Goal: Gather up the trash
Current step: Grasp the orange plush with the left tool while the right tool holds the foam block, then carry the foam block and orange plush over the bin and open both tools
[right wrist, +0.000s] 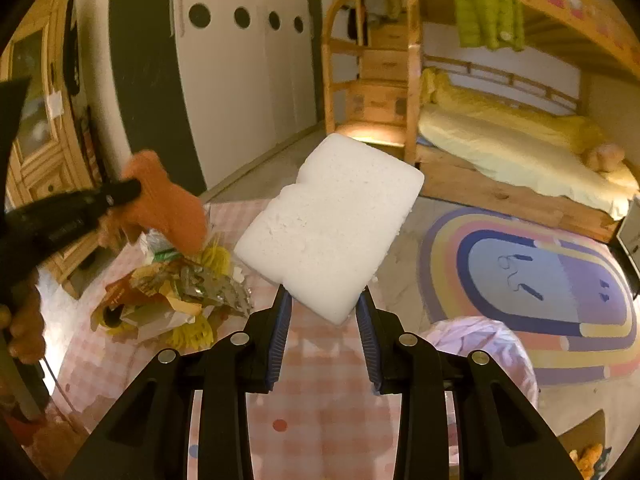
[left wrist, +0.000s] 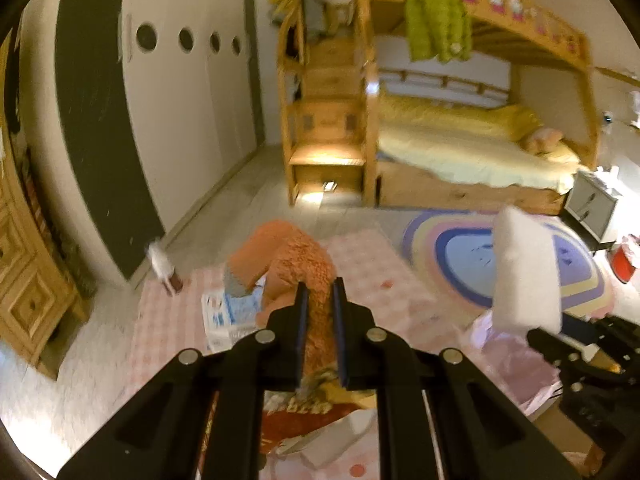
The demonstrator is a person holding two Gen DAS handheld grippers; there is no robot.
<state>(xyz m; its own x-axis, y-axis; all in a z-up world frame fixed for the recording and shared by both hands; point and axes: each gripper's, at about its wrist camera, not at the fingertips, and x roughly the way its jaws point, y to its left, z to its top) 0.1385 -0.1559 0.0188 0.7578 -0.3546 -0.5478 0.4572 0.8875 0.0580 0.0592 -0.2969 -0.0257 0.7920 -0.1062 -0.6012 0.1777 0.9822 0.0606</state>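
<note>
The left hand-held gripper [left wrist: 320, 312] is clenched on an orange fuzzy sock [left wrist: 288, 264], which hangs pinched between the blue pads; the lower part of the sock is hidden behind the black fingers, and motion blur softens its outline. In the right wrist view the same sock [right wrist: 168, 200] shows at the left, partly covered by the left gripper's dark body, with a person's hand [right wrist: 24, 328] cut off at the frame edge. The right hand-held gripper [right wrist: 324, 312] is grasping a white foam block [right wrist: 332, 232] by its lower corner, so the block stands tilted above the jaws and blocks part of the floor behind it. On the pink checked mat [right wrist: 328, 408] lies a trash pile [right wrist: 176, 296] of wrappers, foil and yellow bits, too crumpled to tell apart singly. A pale pink plastic bag [right wrist: 488, 348] lies just beside the right gripper, its lower part hidden by the fingers. Beyond are a rainbow rug [right wrist: 540, 280] and a wooden bunk bed [right wrist: 500, 136], the upper bunk cut off by the frame.
</note>
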